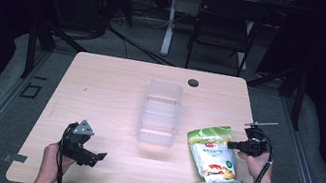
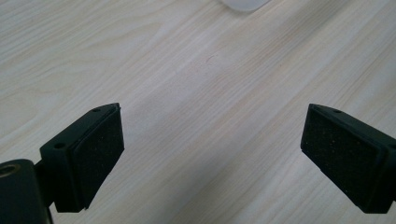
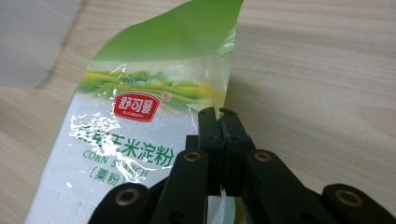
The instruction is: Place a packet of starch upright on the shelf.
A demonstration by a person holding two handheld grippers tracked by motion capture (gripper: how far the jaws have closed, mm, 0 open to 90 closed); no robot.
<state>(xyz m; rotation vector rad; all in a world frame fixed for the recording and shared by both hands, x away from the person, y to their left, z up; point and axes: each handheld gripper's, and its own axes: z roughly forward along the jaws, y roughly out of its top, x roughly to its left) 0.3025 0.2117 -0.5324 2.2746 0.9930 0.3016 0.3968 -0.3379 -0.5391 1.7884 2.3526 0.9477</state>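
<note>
Landmark: we place everything from the clear plastic container [image 1: 160,113], which stands empty near the middle of the light wooden table [image 1: 101,85].

Corn starch bag: we see a green and white bag of corn starch [image 1: 213,156] lying flat on the table just to the right of the container, on the person's side of it; its green top end points toward the container's far end. In the right gripper view the bag [image 3: 126,149] shows a red logo and the words "CORN STARCH".

Right gripper: we see the right gripper [image 1: 234,144] at the bag's right edge, farther from the container than the bag itself. In its own view the 2 jaws of this gripper [image 3: 219,114] are pressed together, pinching the bag's side edge.

Left gripper: we see the left gripper [image 1: 97,156] held low over bare table, well to the left of the container and nearer the person. In its own view the gripper [image 2: 212,154] has its 2 jaws spread wide with nothing between them, and a corner of the container [image 2: 245,3] peeks in at the top.

Beyond the container: a black chair [image 1: 223,23] stands on the floor past the table's far edge.
</note>
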